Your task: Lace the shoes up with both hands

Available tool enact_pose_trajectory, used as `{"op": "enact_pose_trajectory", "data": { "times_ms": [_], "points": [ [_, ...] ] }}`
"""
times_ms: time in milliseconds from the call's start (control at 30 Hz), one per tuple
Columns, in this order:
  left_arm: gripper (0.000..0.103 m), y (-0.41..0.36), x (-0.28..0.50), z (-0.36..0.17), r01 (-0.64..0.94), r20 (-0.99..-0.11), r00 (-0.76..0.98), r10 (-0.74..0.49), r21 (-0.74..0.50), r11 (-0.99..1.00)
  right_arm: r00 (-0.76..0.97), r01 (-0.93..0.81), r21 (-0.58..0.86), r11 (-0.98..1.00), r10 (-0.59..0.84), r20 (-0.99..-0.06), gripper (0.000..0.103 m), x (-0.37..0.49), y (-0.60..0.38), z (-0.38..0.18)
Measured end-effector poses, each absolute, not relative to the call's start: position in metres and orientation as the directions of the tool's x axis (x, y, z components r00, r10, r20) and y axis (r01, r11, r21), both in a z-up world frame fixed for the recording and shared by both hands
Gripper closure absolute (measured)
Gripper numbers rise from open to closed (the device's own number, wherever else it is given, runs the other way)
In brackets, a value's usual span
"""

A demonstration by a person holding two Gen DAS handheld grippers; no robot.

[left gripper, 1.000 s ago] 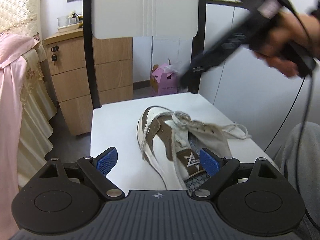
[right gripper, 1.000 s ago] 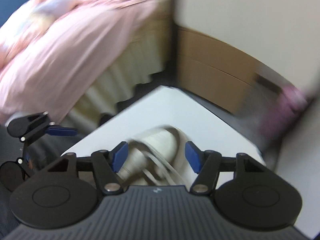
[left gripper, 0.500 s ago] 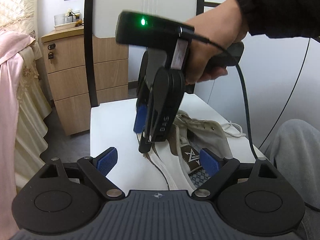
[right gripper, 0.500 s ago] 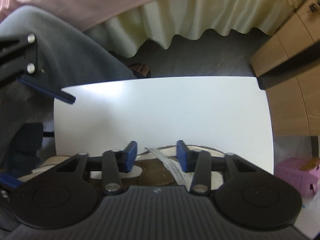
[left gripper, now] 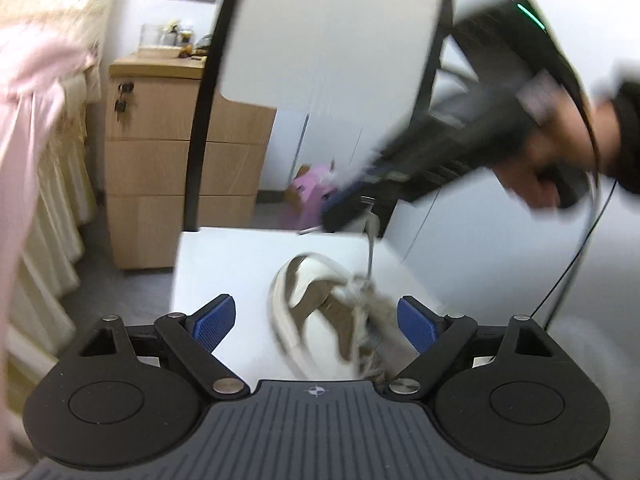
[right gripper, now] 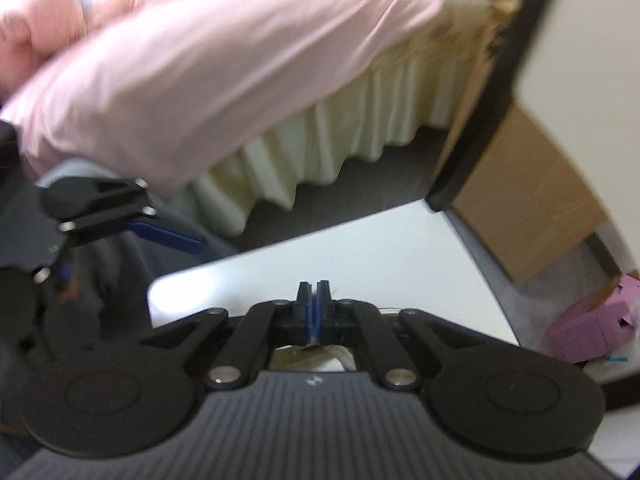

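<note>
A brown and white shoe (left gripper: 312, 304) lies on the white seat (left gripper: 224, 264), toe pointing away. My left gripper (left gripper: 316, 316) hangs low in front of it, open, its blue pads (left gripper: 212, 318) either side of the shoe without touching. My right gripper (left gripper: 340, 212), held by a hand (left gripper: 548, 160), is raised above the far side of the shoe. It is shut on a shoelace (left gripper: 370, 240) that runs up taut from the eyelets. In the right wrist view its pads (right gripper: 314, 308) are pressed together, with a bit of the shoe (right gripper: 316, 354) just below them.
A black-framed white chair back (left gripper: 320, 40) rises behind the seat. A wooden drawer cabinet (left gripper: 168, 160) stands at the left, a pink box (left gripper: 308, 196) sits on the floor, and a bed with pink bedding (right gripper: 180, 80) is close by. A grey-trousered leg (left gripper: 600, 340) is at the right.
My right gripper closed down at the shoe's laces, then rose up and to the right with a lace pulled taut. The left gripper shifted and rolled a little, still open.
</note>
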State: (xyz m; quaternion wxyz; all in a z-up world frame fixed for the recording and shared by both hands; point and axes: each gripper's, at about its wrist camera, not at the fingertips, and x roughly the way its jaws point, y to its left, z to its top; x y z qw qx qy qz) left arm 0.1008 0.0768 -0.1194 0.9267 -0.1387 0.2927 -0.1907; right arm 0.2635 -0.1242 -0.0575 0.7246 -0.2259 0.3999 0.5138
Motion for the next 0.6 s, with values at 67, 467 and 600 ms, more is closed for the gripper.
{"op": "enact_pose_trajectory", "data": {
  "times_ms": [67,467,600],
  "points": [
    [0.016,0.093,0.106,-0.12,0.263,-0.423,0.744,-0.518,-0.527,0.808,0.166,-0.905,0.132,0.404,0.622,-0.765,0.101,0.254,-0.145,-0.043],
    [0.05,0.13,0.139,-0.163,0.138,-0.083,0.665,-0.742,-0.963,0.231,0.174,-0.881,0.242,0.406,0.756,-0.632,0.1,0.203,-0.183,-0.021],
    [0.064,0.127,0.143,-0.17,0.108,-0.055,0.644,-0.763,-0.981,0.162,0.158,-0.881,0.264,0.392,0.771,-0.616,0.1,0.2,-0.18,-0.023]
  ]
}}
